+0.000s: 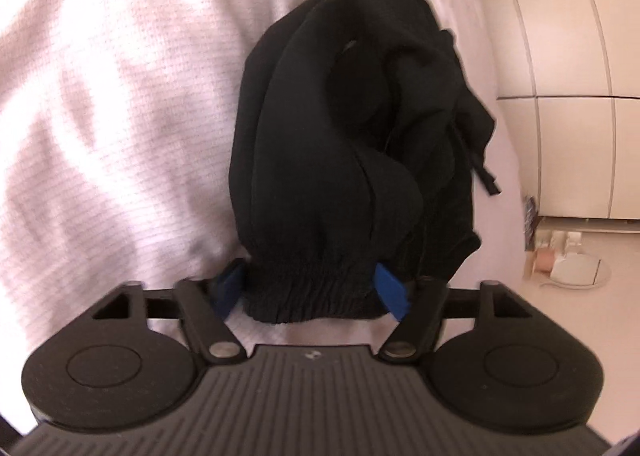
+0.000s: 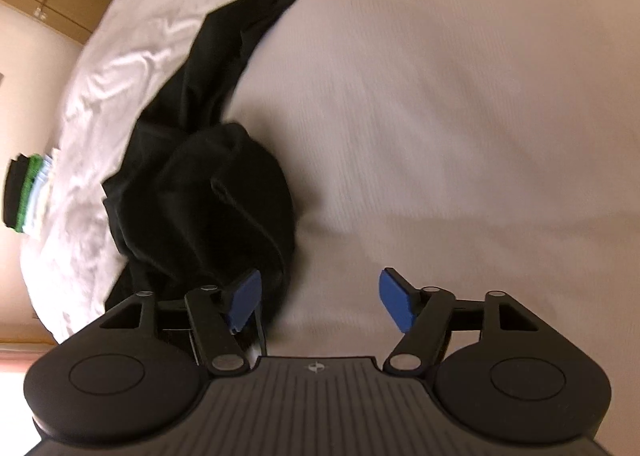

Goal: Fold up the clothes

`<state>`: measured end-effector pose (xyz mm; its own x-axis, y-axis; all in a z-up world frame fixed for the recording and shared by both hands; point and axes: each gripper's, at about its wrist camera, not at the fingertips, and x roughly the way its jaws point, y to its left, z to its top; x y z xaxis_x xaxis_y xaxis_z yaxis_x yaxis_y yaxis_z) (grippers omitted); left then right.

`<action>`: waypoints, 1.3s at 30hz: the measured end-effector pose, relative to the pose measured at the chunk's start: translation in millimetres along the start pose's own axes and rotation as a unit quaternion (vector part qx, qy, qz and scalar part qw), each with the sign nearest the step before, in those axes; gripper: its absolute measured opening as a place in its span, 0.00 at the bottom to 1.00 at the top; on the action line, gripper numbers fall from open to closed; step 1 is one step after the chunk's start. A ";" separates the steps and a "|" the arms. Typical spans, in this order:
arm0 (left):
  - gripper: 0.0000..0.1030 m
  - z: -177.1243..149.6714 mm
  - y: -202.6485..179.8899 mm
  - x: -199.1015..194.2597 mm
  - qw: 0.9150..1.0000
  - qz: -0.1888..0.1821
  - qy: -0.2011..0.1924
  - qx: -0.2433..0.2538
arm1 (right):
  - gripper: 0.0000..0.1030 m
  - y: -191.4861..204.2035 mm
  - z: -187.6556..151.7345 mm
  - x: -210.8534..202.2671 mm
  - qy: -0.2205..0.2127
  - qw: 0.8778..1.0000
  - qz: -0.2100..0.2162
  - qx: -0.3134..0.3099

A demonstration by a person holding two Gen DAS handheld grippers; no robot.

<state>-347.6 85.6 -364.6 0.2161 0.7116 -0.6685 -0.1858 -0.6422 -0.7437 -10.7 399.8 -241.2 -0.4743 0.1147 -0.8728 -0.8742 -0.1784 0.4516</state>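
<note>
The left gripper [image 1: 312,288] is pointing forward low over the bed [image 1: 100,96], its blue pads [image 1: 390,290] sitting against either side of the gathered elastic cuff [image 1: 308,288] of the black garment [image 1: 352,128]; the jaws are spread wide, and whether they are actually pinching the cuff cannot be told. The garment is bunching into a soft, rounded heap of matte knit cloth that is running away from the jaws, with a thin drawstring [image 1: 480,168] dangling at its right edge. The sheet under it is showing a fine ribbed weave and loose wrinkles. The right gripper [image 2: 320,298] is hovering over smooth bedding [image 2: 440,116] with jaws released, nothing between them; the garment [image 2: 208,184] is lying just left of its left pad [image 2: 244,298], one long tapering leg stretching away across the bed. A stack of folded clothes [image 2: 28,192] is sitting at the far left edge.
</note>
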 end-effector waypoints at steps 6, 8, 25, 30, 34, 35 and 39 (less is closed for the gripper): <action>0.46 -4.1 -5.4 2.8 0.999 0.024 -0.013 0.020 | 0.73 21.6 34.0 33.3 -0.010 0.999 0.033 -0.042; 0.49 -4.4 -4.0 4.6 1.000 0.023 -0.015 0.009 | 0.79 39.4 44.0 45.7 -0.017 0.997 0.027 -0.075; 0.49 -14.1 -6.5 -17.9 1.000 -0.003 0.003 0.007 | 0.15 -53.9 37.9 45.4 0.059 0.998 -0.012 0.012; 0.57 -5.9 -3.9 14.1 1.000 -0.002 0.002 -0.013 | 0.63 -61.2 28.4 58.4 0.046 0.998 0.024 0.047; 0.28 -10.7 -13.0 22.9 1.000 0.017 0.014 0.011 | 0.36 -64.5 23.6 67.8 0.047 0.997 0.018 0.059; 0.20 -12.5 -14.8 20.7 1.000 0.021 0.015 0.018 | 0.11 -64.0 23.6 66.1 0.049 0.997 0.027 0.059; 0.09 -14.9 -33.0 -3.9 0.999 0.024 0.004 0.043 | 0.11 -46.0 23.9 46.4 0.053 0.998 0.033 0.011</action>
<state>-328.0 99.8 -337.3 0.2121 0.6781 -0.7037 -0.2776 -0.6486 -0.7087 5.0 436.7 -298.0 -0.5188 -0.0002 -0.8549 -0.8437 -0.1611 0.5121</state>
